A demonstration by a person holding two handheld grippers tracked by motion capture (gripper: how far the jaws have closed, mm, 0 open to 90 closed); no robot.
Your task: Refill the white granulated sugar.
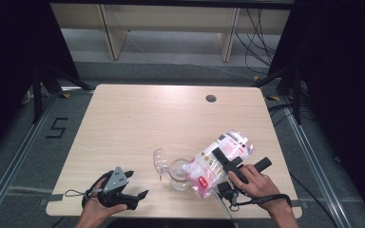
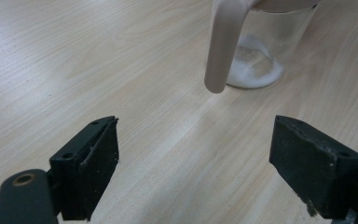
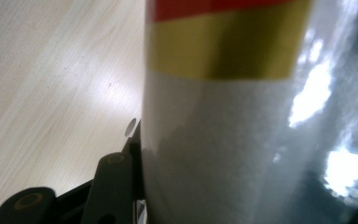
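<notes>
A clear plastic bag of white granules [image 1: 235, 141] with red print lies tilted, its lower end over the mouth of a clear jar [image 1: 178, 175]. My right gripper [image 1: 224, 159] is shut on the bag's middle. In the right gripper view the bag [image 3: 242, 140] shows red and yellow bands, and one black finger [image 3: 115, 186] presses its side. The jar [image 2: 265, 51] holds a little white powder at the bottom and has a beige handle [image 2: 223, 42]. My left gripper [image 1: 137, 185] rests open on the table at the near left, and in its own view the left gripper [image 2: 196, 163] has nothing between its fingers.
The jar's clear lid [image 1: 160, 160] stands flipped open on its left. The wooden table [image 1: 171, 114] has a round cable hole [image 1: 211, 98] at the far right. Wooden furniture legs and cables stand on the floor beyond the table.
</notes>
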